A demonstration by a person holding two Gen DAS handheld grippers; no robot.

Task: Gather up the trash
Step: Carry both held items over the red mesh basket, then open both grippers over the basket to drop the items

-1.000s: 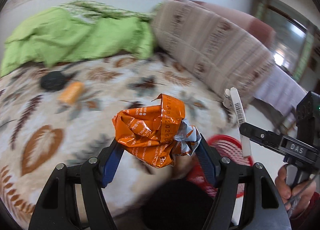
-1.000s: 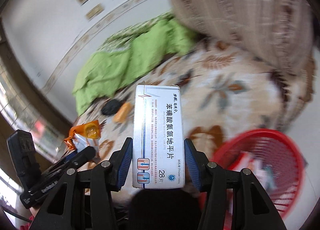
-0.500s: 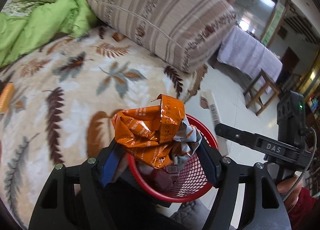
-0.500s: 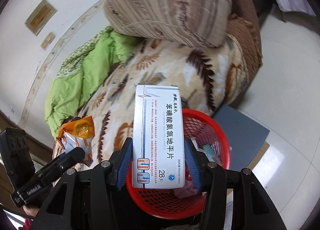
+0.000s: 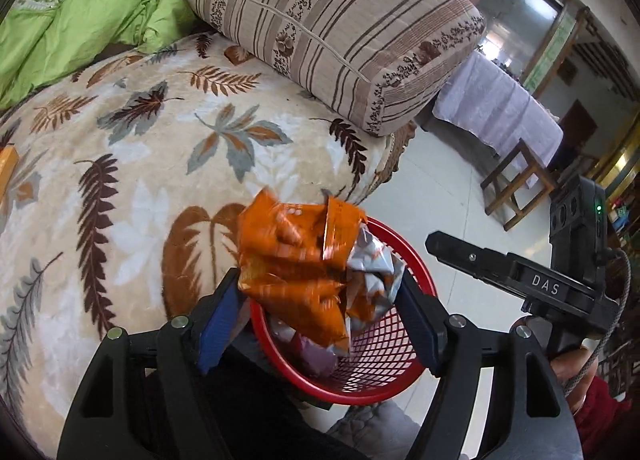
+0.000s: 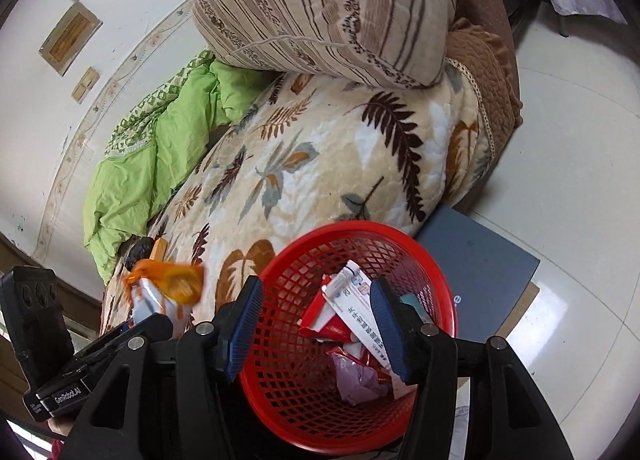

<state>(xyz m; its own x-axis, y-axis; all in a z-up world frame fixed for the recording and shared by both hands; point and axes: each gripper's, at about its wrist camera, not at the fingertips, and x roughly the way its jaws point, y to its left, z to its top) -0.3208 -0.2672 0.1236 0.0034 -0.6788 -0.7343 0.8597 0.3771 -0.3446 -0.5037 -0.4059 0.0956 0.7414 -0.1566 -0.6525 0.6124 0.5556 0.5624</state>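
Both claws were over the red basket at the foot of the bed, and I read this as the drop step of the trash collection. My right claw had just been opening; its blue pads stood apart with nothing between them, and the medicine box lay tilted inside the basket among other scraps, seen just behind the right pad. My left claw had also just been opening. The orange wrapper sat between its pads, blurred and sagging toward the basket, so I judged it was slipping free, though I could not tell whether either pad touched it.

Elsewhere on the leaf-patterned blanket, near the green quilt, a small orange item and a dark round thing lay side by side, well apart from the basket.

My next move, as I judged it, called for spreading the left pads wider so the wrapper fell clear inside the rim, then swinging both claws toward those two pieces on the bed.
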